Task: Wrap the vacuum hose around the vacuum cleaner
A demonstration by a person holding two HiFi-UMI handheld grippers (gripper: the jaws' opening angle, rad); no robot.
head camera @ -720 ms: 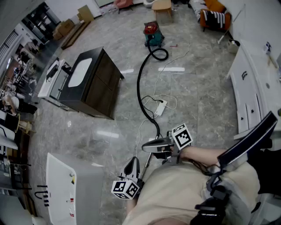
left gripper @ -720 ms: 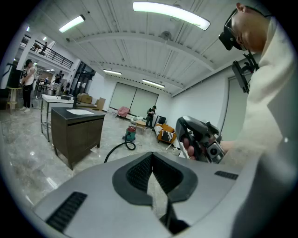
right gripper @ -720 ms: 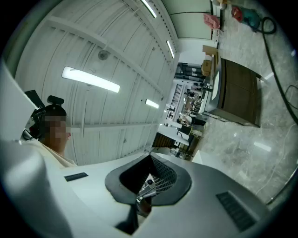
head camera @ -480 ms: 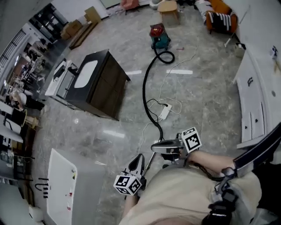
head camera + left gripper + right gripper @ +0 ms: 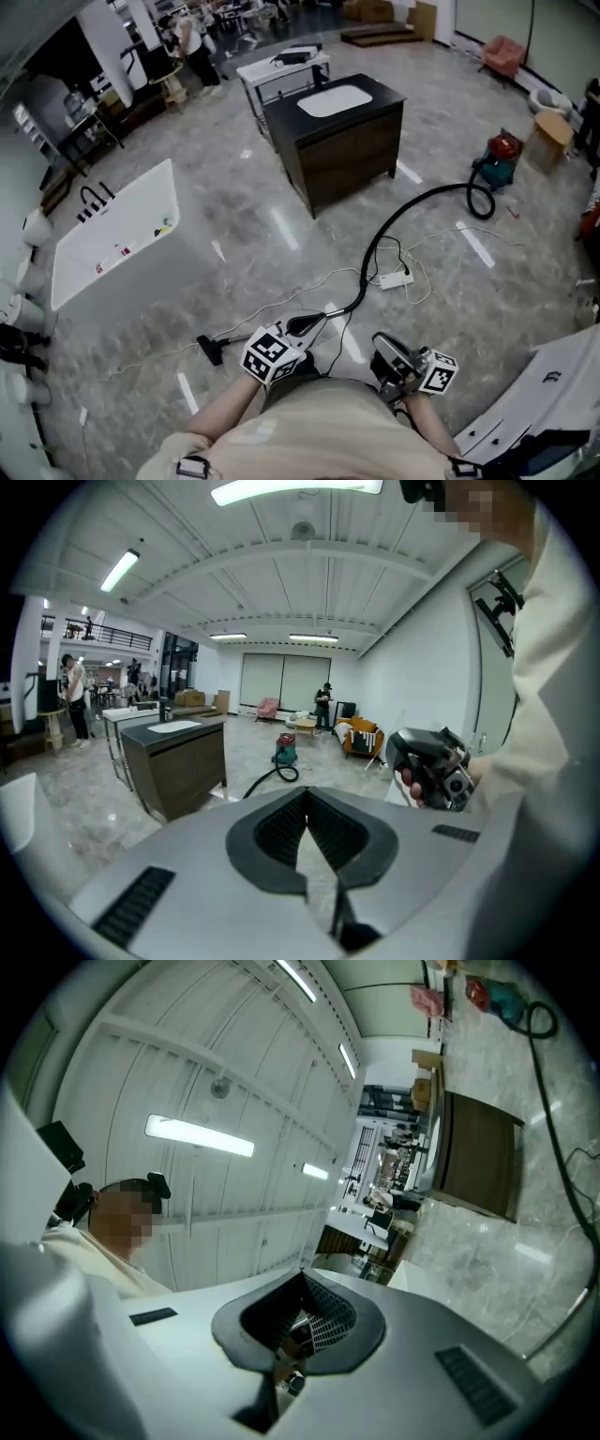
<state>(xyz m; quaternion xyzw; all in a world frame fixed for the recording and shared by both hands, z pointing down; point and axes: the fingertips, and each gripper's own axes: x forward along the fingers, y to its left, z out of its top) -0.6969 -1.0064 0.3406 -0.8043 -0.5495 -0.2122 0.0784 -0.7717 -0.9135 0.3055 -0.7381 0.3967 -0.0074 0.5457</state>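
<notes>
**hose unwound on floor, both grippers closed and empty**

landmark for all positions: dark vanity cabinet [image 5: 349,150] with a white sink top, standing on the grey marble floor [image 5: 234,225].

vacuum cleaner [image 5: 495,161]: red and teal, upright on the floor, well apart to the right of the cabinet in the head view.

vacuum hose [image 5: 412,200]: black, not wrapped around the cleaner.
- forms one loop just beside the cleaner.
- runs from there in a long arc across the floor in front of the cabinet, toward the person.
- continues as a wand to a floor nozzle [image 5: 208,349], lying flat in front of the cabinet and to its left.

power strip [image 5: 392,279]: white, with loose white cable, on the floor in front of the cabinet, just beside the hose arc.

bathtub [image 5: 112,246]: white, well to the left of the cabinet.

left gripper [image 5: 302,325]:
- held low in front of the cabinet, close to the person's body, tilted downward.
- tip over the wand in the head view; contact with the wand not readable.
- jaws pressed together in the left gripper view, with nothing between them.

right gripper [image 5: 381,341]:
- held to the right of the left gripper, also in front of the cabinet.
- tipped upward, facing mostly ceiling in the right gripper view.
- jaws fully together, nothing clamped.
</notes>
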